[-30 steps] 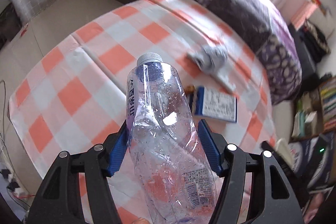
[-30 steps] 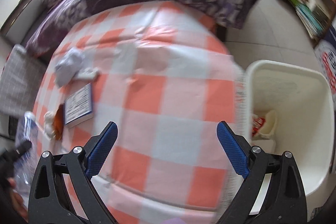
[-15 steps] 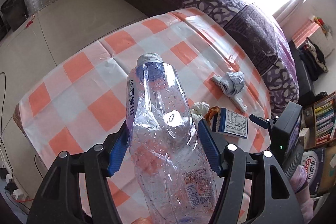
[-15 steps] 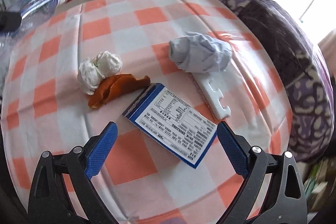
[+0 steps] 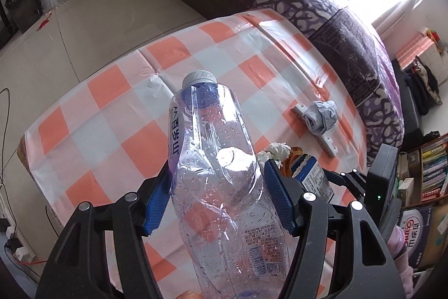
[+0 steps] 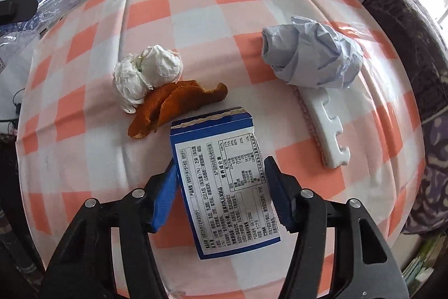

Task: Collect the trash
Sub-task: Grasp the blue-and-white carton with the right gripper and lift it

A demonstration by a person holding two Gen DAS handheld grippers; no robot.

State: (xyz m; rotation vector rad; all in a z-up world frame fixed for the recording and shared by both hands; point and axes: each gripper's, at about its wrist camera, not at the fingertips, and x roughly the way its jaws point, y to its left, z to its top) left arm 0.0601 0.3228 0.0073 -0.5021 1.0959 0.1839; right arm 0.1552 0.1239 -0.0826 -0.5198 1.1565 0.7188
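Right tongs [image 6: 219, 181] just closing on box [image 6: 221, 167] — left tongs [image 5: 217, 195] grip bottle [image 5: 221, 187].

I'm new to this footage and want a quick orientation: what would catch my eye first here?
The crumpled clear plastic bottle fills the left wrist view, clamped in the left gripper. In the right wrist view, the right gripper has just been closing around a blue-and-white box lying flat on the orange-checked tablecloth. Beyond the box lie orange peel, a white tissue wad and a grey paper ball.
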